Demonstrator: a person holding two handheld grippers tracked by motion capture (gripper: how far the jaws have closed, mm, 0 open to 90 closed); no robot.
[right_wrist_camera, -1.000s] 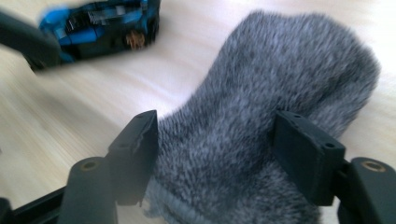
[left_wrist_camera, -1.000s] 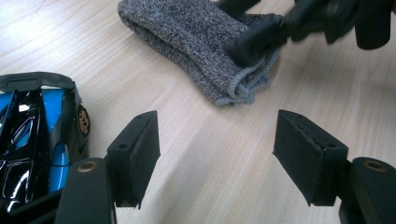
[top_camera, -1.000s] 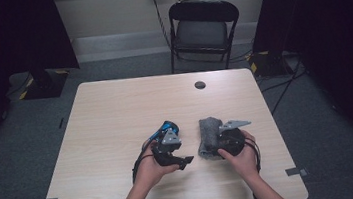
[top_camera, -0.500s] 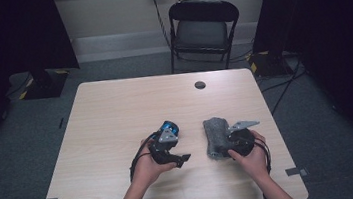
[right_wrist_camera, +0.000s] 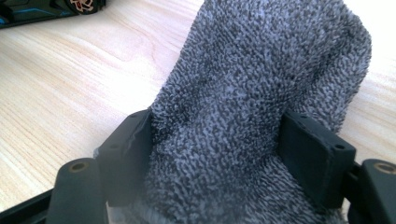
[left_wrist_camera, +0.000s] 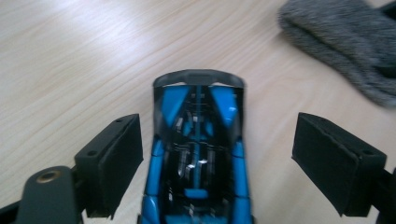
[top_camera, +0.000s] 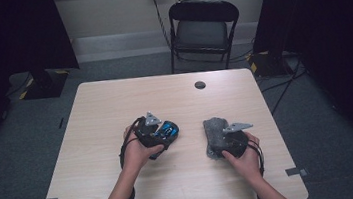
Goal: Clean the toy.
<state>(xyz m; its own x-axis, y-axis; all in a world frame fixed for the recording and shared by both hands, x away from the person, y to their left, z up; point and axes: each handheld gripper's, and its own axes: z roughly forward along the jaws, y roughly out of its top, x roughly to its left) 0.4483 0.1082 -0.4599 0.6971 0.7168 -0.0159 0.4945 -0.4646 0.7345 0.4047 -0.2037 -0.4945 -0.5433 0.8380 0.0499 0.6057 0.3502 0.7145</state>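
On the pale wooden table (top_camera: 104, 188), seen from the high view, the left gripper (top_camera: 161, 134) sits near the middle with a small blue and black toy car (top_camera: 170, 129) at its tip, while the right gripper (top_camera: 222, 142) lies well to the right with a grey fuzzy cloth (top_camera: 214, 129) bunched at its front.

From the left gripper view, the toy car (left_wrist_camera: 198, 154) rests on the table between the two black jaws, nose pointing away. The jaws have just been opening; they stand wide, and bare wood shows between each pad and the car's flanks, so nothing grips it. The cloth (left_wrist_camera: 345, 51) lies off at the upper right.

From the right gripper view, the cloth (right_wrist_camera: 252, 107) fills the space between the jaws, and both pads press into its pile, so the right gripper (right_wrist_camera: 215, 158) clamps it.

The car looks light, rigid and glossy, so it may slip or roll on its wheels; the flat flanks between the wheels seem the best hold. The cloth looks soft and limp, likely to sag, so a pinch on a thick fold should serve.
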